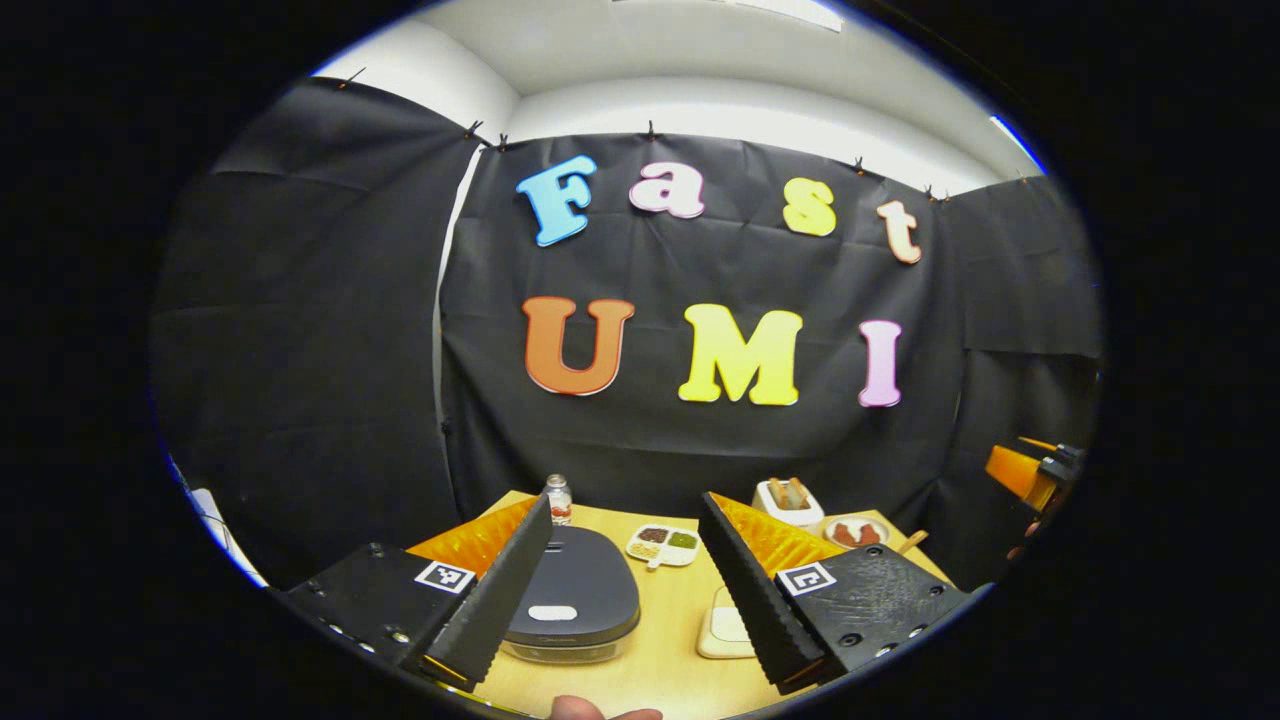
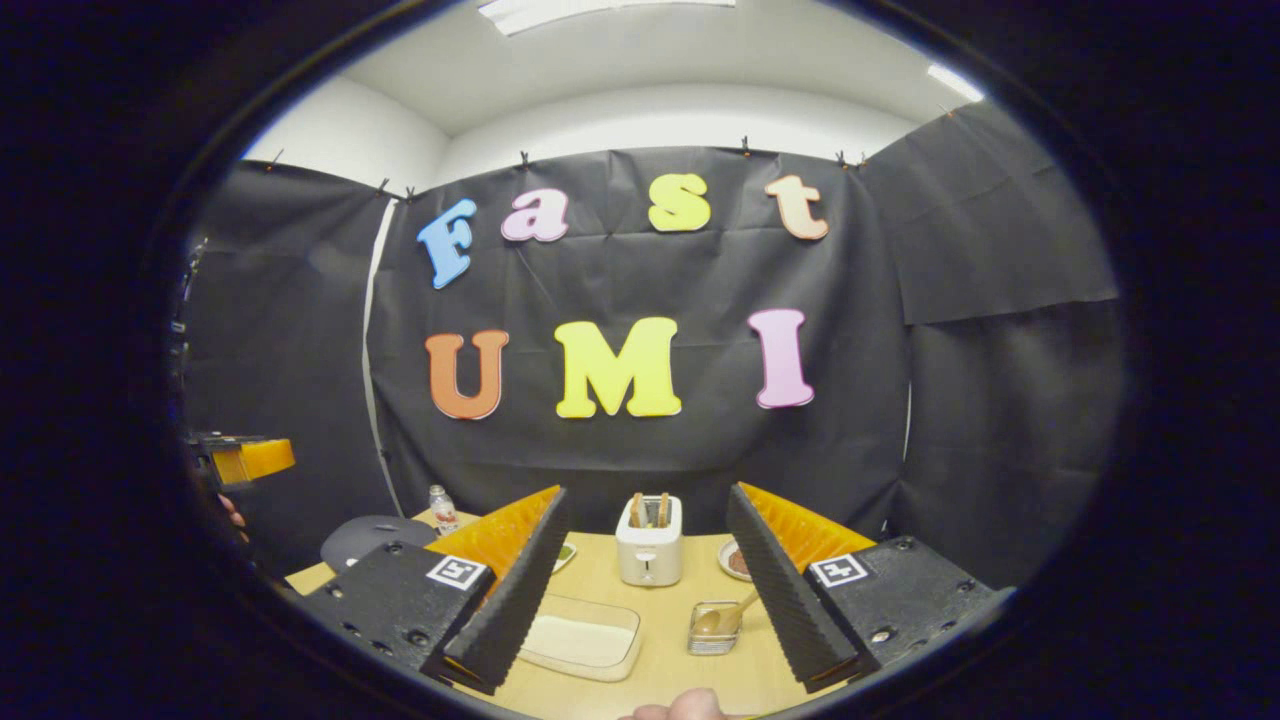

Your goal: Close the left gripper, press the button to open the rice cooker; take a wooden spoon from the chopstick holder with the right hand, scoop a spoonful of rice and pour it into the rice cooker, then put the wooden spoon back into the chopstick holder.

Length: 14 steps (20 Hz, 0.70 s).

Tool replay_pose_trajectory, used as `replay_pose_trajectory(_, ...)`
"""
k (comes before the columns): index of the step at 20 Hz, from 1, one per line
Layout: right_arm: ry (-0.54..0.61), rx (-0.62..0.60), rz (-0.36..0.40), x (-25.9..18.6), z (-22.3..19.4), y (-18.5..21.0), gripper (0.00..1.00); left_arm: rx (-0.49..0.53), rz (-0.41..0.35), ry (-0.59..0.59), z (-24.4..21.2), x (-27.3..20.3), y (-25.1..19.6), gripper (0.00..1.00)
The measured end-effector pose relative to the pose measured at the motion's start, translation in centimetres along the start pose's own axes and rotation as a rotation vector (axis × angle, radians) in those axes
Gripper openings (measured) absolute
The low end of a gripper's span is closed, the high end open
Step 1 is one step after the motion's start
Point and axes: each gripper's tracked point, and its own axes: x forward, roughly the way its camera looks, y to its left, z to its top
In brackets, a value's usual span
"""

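Note:
The dark grey rice cooker [image 1: 575,595] sits on the wooden table with its lid down, a pale button [image 1: 552,612] on its front. My left gripper [image 1: 625,510] hangs open above the table, the cooker partly behind its left finger. In the right gripper view the cooker [image 2: 375,540] shows at far left. My right gripper [image 2: 648,495] is open with nothing held. Below it a wooden spoon [image 2: 728,612] leans in a small metal chopstick holder [image 2: 712,635]. A shallow clear tray of white rice [image 2: 585,635] lies left of the holder and also shows as a pale tray [image 1: 725,625].
A white toaster [image 2: 649,540] stands at the table's back, with a plate [image 2: 738,560] beside it. A small bottle [image 1: 558,498] and a divided dish of condiments [image 1: 662,543] sit behind the cooker. The other gripper [image 1: 1030,470] hovers far right. A hand [image 1: 600,710] shows at the bottom edge.

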Motion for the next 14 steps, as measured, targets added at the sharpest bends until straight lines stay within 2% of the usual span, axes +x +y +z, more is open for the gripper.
replay_pose_trajectory(4,-0.041,-0.043,-0.069,-5.7,1.5,0.6,0.96,0.007,-0.058,-0.013,0.2,-5.1,-2.0,0.94)
replay_pose_trajectory(8,-0.031,-0.06,-0.074,-10.6,0.9,2.7,1.0,0.029,-0.119,-0.008,-0.4,-9.3,-3.4,0.94)
replay_pose_trajectory(10,-0.005,-0.054,-0.061,-12.1,0.3,3.7,0.97,0.029,-0.13,-0.006,-0.5,-10.9,-3.9,0.94)
replay_pose_trajectory(13,-0.002,-0.033,-0.057,-12.9,0.6,4.3,1.0,0.026,-0.129,-0.012,-0.1,-12.0,-3.8,0.94)
replay_pose_trajectory(14,0.003,-0.023,-0.056,-13.1,0.6,4.4,0.97,0.025,-0.124,-0.011,0.0,-12.2,-3.9,0.94)
